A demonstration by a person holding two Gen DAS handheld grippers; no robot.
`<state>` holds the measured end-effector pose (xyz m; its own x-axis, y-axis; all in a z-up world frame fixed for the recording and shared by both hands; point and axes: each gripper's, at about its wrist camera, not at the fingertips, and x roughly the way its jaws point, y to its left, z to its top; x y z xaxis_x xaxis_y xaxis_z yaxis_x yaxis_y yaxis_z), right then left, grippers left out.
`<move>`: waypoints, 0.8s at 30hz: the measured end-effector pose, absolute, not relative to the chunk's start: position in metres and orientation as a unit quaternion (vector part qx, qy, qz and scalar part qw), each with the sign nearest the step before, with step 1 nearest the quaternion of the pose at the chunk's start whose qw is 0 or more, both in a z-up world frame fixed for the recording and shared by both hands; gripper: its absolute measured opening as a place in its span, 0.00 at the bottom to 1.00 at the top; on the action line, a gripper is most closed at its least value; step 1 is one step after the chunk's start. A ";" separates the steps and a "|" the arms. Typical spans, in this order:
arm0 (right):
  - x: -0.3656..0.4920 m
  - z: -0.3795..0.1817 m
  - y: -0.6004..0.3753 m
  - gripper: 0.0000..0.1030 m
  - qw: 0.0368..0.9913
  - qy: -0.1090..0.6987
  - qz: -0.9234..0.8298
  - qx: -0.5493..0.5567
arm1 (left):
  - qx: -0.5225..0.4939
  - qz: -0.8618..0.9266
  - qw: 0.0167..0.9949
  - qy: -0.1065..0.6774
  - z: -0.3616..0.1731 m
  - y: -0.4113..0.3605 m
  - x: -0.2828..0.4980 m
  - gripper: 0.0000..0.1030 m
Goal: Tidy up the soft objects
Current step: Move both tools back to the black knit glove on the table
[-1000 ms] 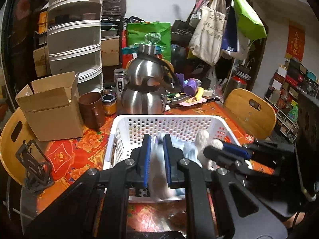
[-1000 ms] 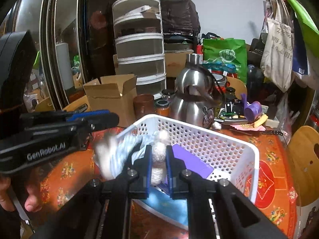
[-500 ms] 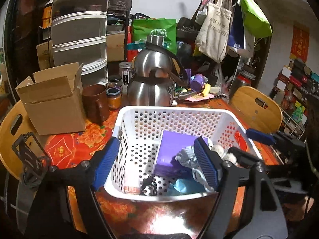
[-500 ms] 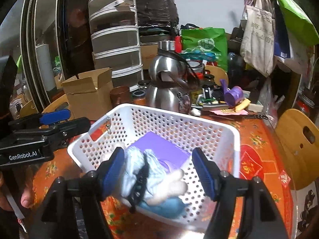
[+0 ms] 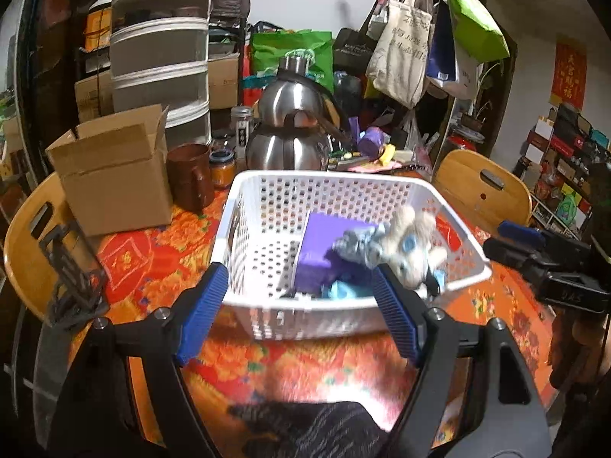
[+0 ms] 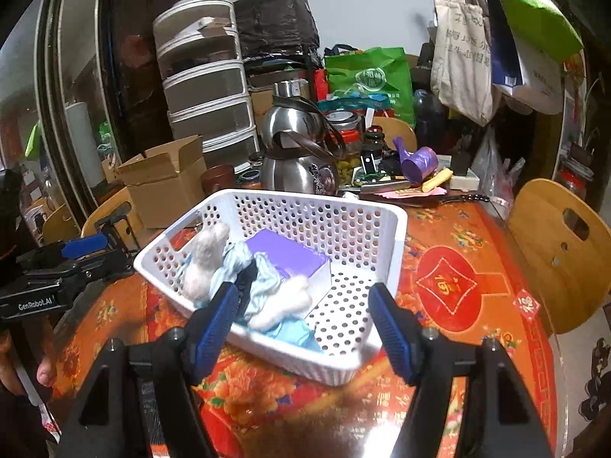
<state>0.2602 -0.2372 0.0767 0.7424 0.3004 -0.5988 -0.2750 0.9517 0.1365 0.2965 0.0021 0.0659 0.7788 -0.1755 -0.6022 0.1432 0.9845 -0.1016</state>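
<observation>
Both grippers gape wide and empty before the white basket [image 5: 328, 187] of soft things.

The left gripper [image 5: 301, 315] has its jaws spread far apart, holding nothing, its blue pads [image 5: 200, 311] in front of the basket's near wall; whether they touch it cannot be told. The right gripper [image 6: 305, 330] is equally wide and empty, framing the basket's near corner. Inside the basket lie a plush toy [image 5: 408, 248] in cream and pale blue, draped over a purple box [image 6: 284, 253], and a light-blue cloth [image 6: 294, 330] partly hidden beneath. The basket rests on the red floral surface [image 6: 450, 286], near a steel kettle [image 5: 290, 133] and cardboard box [image 5: 114, 175]. The left view is blurred near the bottom.
</observation>
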 end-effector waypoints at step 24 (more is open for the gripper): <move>0.140 -0.013 -0.160 0.57 0.894 0.366 0.256 0.028 | -0.097 -0.048 0.910 0.399 -0.052 0.064 0.180 0.75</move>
<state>0.1396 -0.1596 -0.0127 0.6004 0.4788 -0.6405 -0.4372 0.8672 0.2383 0.1803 0.0635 -0.0518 0.6767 -0.1647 -0.7176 0.0104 0.9767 -0.2144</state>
